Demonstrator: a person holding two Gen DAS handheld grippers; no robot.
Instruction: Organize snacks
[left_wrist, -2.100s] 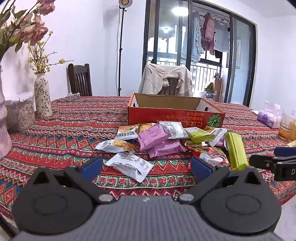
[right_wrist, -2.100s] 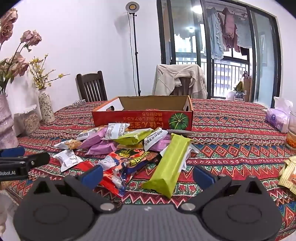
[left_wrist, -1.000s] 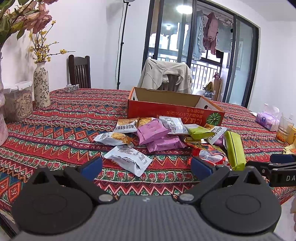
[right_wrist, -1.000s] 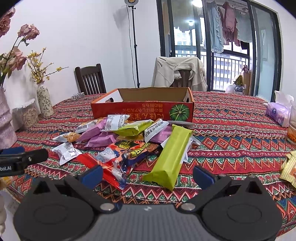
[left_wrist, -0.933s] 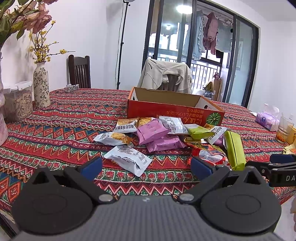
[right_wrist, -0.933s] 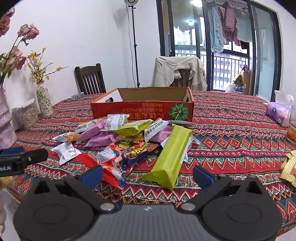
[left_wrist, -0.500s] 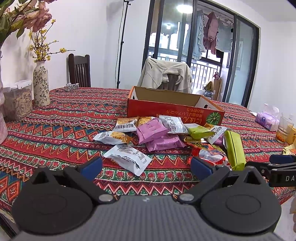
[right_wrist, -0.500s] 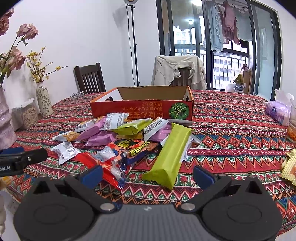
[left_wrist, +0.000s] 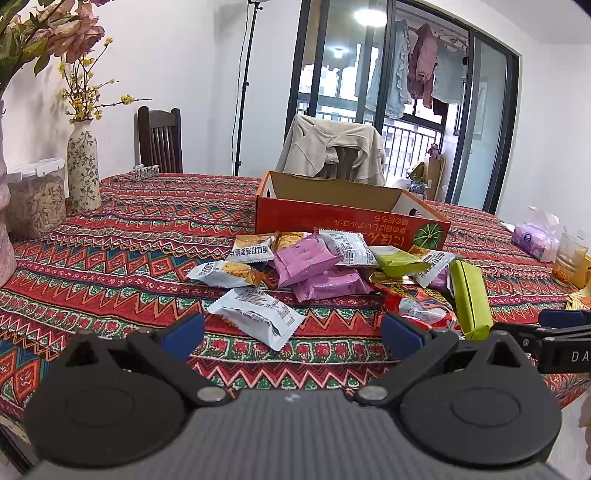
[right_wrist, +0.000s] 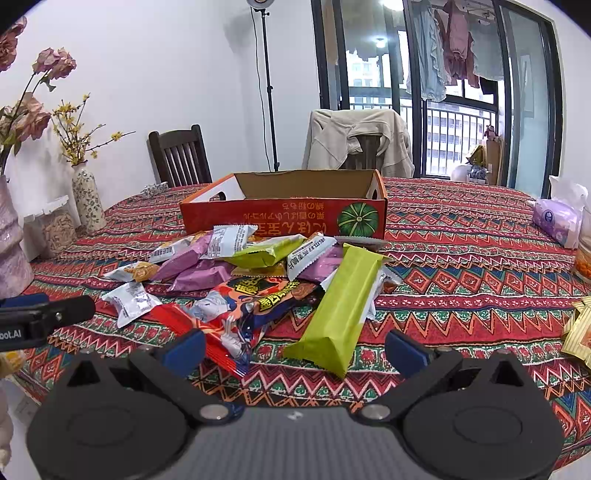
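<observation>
A pile of snack packets lies on the patterned tablecloth in front of an open red cardboard box (left_wrist: 351, 221), which also shows in the right wrist view (right_wrist: 284, 218). The pile holds a white packet (left_wrist: 258, 317), pink packets (left_wrist: 306, 258), a long green bar (right_wrist: 340, 306) and a red-orange bag (right_wrist: 251, 299). My left gripper (left_wrist: 291, 334) is open and empty, just short of the white packet. My right gripper (right_wrist: 295, 350) is open and empty, just short of the green bar and the red-orange bag.
A flowered vase (left_wrist: 83, 166) and a clear jar (left_wrist: 37, 197) stand at the left. A purple tissue pack (right_wrist: 557, 218) and a glass (left_wrist: 569, 258) are at the right, yellow packets (right_wrist: 580, 332) near the right edge. Chairs stand behind the table.
Both grippers have drifted slightly forward and up over the last two seconds; the snacks and box have not moved. Both stay open.
</observation>
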